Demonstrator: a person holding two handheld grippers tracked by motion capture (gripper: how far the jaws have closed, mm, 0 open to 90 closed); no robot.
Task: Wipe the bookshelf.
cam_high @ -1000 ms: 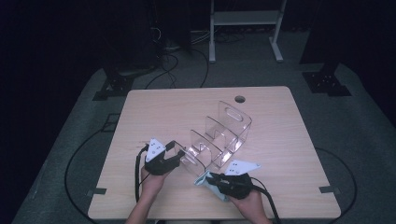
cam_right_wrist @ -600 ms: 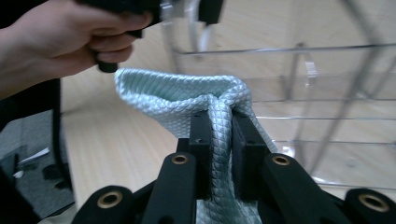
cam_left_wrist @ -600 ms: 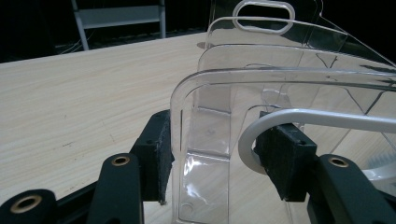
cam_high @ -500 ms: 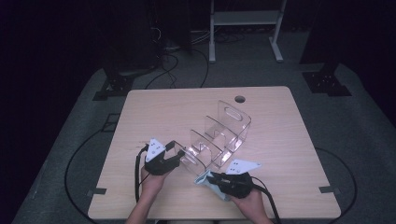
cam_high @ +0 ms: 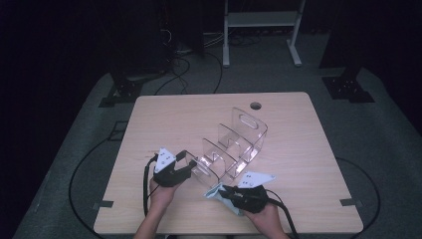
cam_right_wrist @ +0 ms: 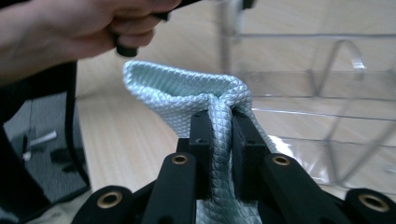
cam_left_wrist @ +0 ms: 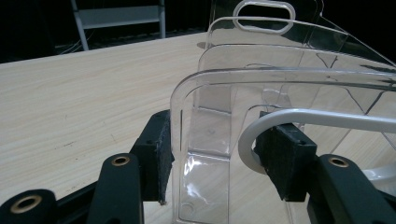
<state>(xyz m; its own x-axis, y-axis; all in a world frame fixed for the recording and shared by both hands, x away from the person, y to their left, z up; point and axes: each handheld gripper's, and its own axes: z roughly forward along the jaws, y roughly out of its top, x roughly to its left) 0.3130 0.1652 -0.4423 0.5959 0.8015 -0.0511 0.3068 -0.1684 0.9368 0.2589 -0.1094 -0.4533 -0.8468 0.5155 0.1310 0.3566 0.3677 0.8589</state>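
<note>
My left gripper (cam_high: 185,162) jaws clamped on the near end wall of the clear acrylic organiser (cam_high: 234,147) on the desk (cam_high: 164,119), compartments bare, my right gripper (cam_right_wrist: 219,123) jaws pinching a pale green cloth (cam_right_wrist: 187,91) bunched above them.

A: What is getting cut off near the right gripper (cam_right_wrist: 219,135)?

B: The pale green woven cloth (cam_right_wrist: 187,93) is running below the frame's edge between the jaws.

A: And beyond it?

B: The clear plastic divided rack (cam_right_wrist: 322,93) is blurring, its right side leaving the frame.
</note>
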